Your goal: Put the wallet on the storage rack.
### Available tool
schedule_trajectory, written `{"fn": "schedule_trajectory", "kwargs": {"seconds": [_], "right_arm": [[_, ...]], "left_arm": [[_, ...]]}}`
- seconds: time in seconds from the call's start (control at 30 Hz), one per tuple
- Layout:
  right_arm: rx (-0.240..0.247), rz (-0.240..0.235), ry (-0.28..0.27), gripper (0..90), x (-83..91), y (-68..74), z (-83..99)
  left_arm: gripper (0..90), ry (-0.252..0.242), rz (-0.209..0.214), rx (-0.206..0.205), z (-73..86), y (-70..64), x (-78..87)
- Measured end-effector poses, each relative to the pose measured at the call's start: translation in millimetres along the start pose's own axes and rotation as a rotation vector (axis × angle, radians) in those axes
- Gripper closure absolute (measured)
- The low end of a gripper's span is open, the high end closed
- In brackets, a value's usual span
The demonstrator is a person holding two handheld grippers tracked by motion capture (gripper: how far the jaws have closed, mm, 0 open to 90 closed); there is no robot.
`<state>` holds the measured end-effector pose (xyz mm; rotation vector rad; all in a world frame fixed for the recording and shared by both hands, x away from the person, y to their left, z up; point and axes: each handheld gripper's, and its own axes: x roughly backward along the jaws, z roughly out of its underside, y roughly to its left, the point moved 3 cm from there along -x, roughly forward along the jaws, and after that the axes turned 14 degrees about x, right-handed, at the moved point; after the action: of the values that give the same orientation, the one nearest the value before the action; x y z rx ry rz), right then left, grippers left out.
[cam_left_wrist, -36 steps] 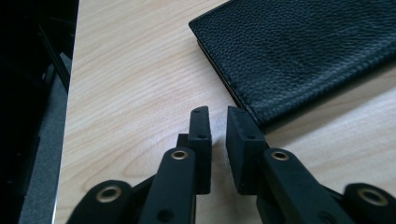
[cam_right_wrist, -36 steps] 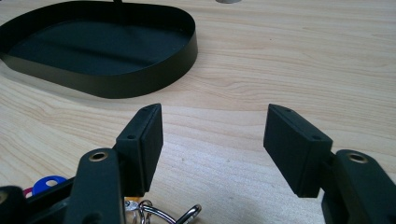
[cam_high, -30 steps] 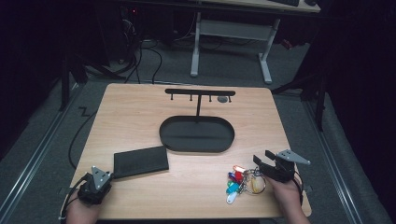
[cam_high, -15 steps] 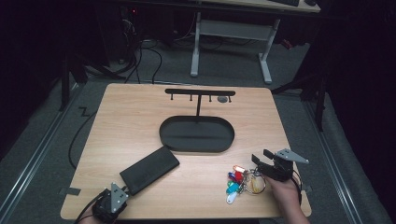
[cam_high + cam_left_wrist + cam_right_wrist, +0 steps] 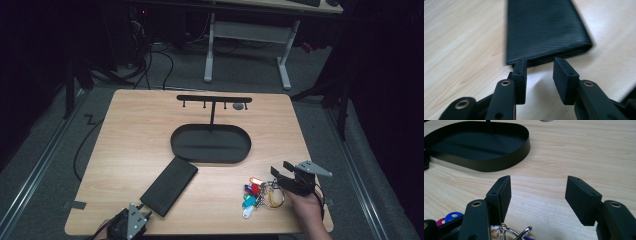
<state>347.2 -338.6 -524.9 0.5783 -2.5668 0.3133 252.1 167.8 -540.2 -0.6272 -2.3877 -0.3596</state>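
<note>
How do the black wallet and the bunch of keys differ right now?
The wallet is one flat black slab; the keys are a loose cluster with bright coloured tags on metal rings. The wallet lies just ahead of the left gripper, the keys by the right gripper. Both rest on the table, outside the black tray.
</note>
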Motion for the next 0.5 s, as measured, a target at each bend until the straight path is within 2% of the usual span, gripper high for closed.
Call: {"fn": "schedule_trajectory", "kwargs": {"seconds": [0.07,0.13,0.2,0.23,0.27,0.3,0.33,0.43,0.5], "right_arm": [[-0.002,0.005,0.001,37.7,1.8,-1.2,1.7],[-0.004,0.007,0.002,37.7,2.5,-1.9,2.7],[-0.007,0.013,0.007,37.7,4.4,-3.9,5.5],[-0.007,0.013,0.007,37.7,4.4,-3.9,5.5],[-0.014,0.018,0.006,37.7,6.4,-4.6,6.5],[-0.014,0.018,0.006,37.7,6.4,-4.6,6.5],[-0.016,0.016,0.004,37.7,7.7,-5.2,7.4],[-0.022,0.019,0.007,37.7,9.3,-5.8,9.5],[-0.027,0.025,0.009,37.8,11.1,-6.7,12.4]], "left_arm": [[60.5,-0.031,0.013,0.036,-6.1,6.2,1.9],[58.3,-0.043,0.018,0.040,-11.1,6.7,0.7],[55.5,-0.073,0.070,0.027,-34.3,1.0,-8.6],[54.5,-0.073,0.070,0.027,-34.3,1.0,-8.6],[52.3,-0.059,0.123,-0.006,-50.1,-6.4,-21.1],[50.7,-0.059,0.123,-0.006,-50.1,-6.4,-21.1],[50.5,-0.056,0.142,-0.016,-61.2,-12.0,-36.6],[49.7,-0.073,0.191,0.024,-68.8,-21.1,-50.3],[48.4,-0.070,0.205,0.012,-68.5,-24.9,-52.1]]}}
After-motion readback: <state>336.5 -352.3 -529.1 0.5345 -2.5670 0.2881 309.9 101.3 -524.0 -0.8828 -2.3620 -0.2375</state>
